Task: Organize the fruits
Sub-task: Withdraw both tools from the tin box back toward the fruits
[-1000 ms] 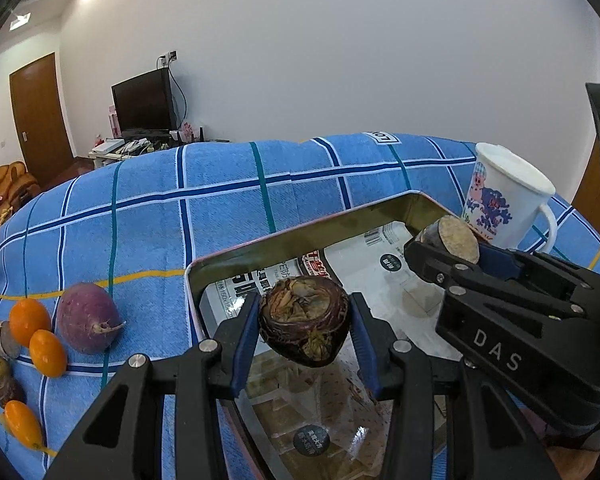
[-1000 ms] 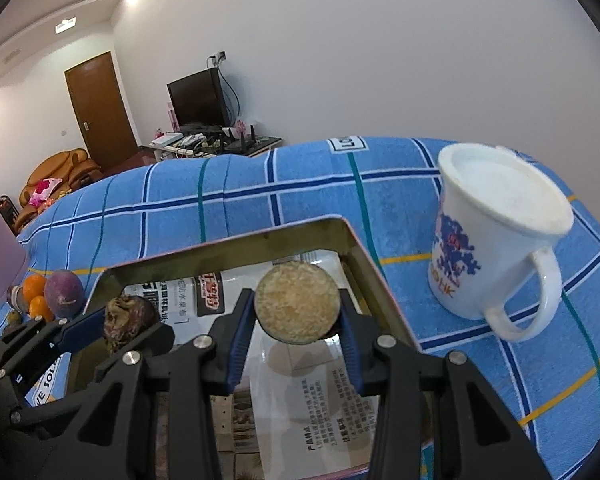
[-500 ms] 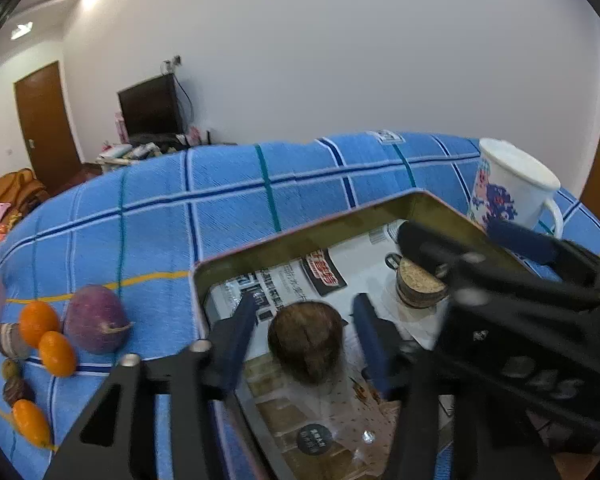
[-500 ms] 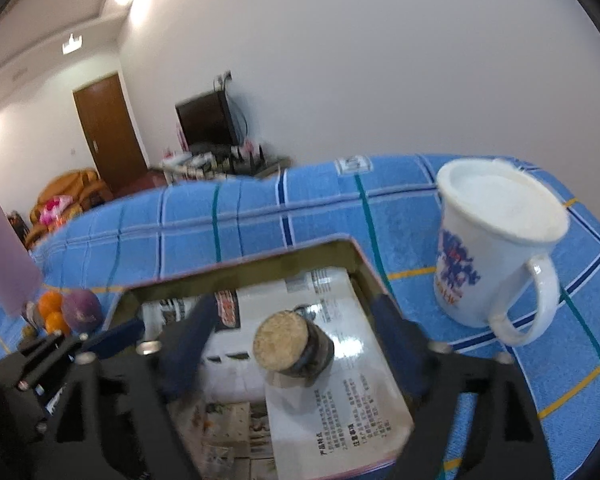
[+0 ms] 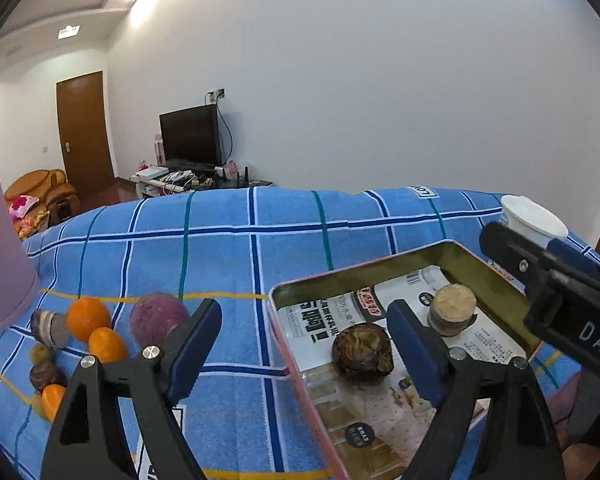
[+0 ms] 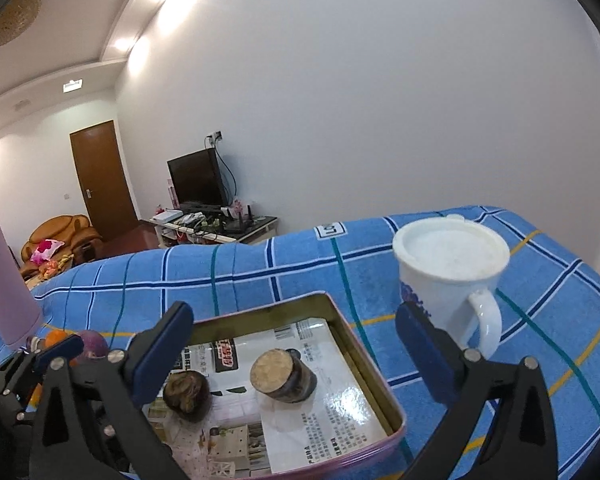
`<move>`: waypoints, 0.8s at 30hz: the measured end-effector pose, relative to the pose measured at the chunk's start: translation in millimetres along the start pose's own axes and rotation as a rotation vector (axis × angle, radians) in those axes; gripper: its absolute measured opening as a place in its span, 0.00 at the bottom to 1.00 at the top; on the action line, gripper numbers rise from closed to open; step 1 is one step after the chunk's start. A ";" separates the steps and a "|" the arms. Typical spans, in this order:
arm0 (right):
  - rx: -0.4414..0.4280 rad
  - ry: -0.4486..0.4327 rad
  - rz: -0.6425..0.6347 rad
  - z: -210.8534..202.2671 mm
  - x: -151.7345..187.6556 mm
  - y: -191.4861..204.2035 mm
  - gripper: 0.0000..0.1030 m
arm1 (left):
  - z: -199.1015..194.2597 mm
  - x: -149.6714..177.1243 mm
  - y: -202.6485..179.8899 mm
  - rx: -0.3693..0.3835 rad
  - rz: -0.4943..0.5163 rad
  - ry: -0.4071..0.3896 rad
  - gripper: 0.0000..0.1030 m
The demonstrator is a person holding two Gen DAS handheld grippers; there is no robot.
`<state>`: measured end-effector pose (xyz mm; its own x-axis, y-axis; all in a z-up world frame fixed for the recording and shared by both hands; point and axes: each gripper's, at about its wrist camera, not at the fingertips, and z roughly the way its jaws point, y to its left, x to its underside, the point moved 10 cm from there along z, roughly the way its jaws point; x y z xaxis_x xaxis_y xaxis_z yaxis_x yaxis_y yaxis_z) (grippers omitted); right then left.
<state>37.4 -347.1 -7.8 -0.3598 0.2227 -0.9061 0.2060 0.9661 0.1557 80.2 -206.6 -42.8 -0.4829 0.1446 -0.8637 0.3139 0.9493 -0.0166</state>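
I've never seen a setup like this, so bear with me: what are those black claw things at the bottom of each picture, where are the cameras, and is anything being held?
No robot here: a person holds a two-finger gripper in each hand, and a fisheye camera on each looks forward along its fingers. One picture comes from the left gripper, the other from the right gripper. Both have just been opening and now hold nothing. The things they let go, a dark wrinkled fruit and a cut brown piece, lie in the metal tin, which is lined with printed paper. The tin sits on a blue checked cloth. To its left wait oranges, a purple round fruit and some smaller pieces. To its right stands a white mug.
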 end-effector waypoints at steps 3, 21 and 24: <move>0.004 0.012 0.011 1.3 4.0 1.7 1.00 | -0.7 1.2 -2.6 0.031 -0.009 -0.001 0.83; 0.054 -0.084 -0.013 -16.1 1.0 6.8 1.00 | -8.8 1.4 27.6 -0.094 0.004 -0.031 0.83; 0.072 -0.115 -0.017 -23.5 -1.8 7.9 1.00 | -15.3 2.0 36.2 -0.110 -0.006 -0.047 0.83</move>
<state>18.4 -336.7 4.2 -0.2582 0.1856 -0.9481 0.2673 0.9568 0.1145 78.1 -167.6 -37.4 -0.4448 0.1278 -0.8864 0.2185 0.9753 0.0309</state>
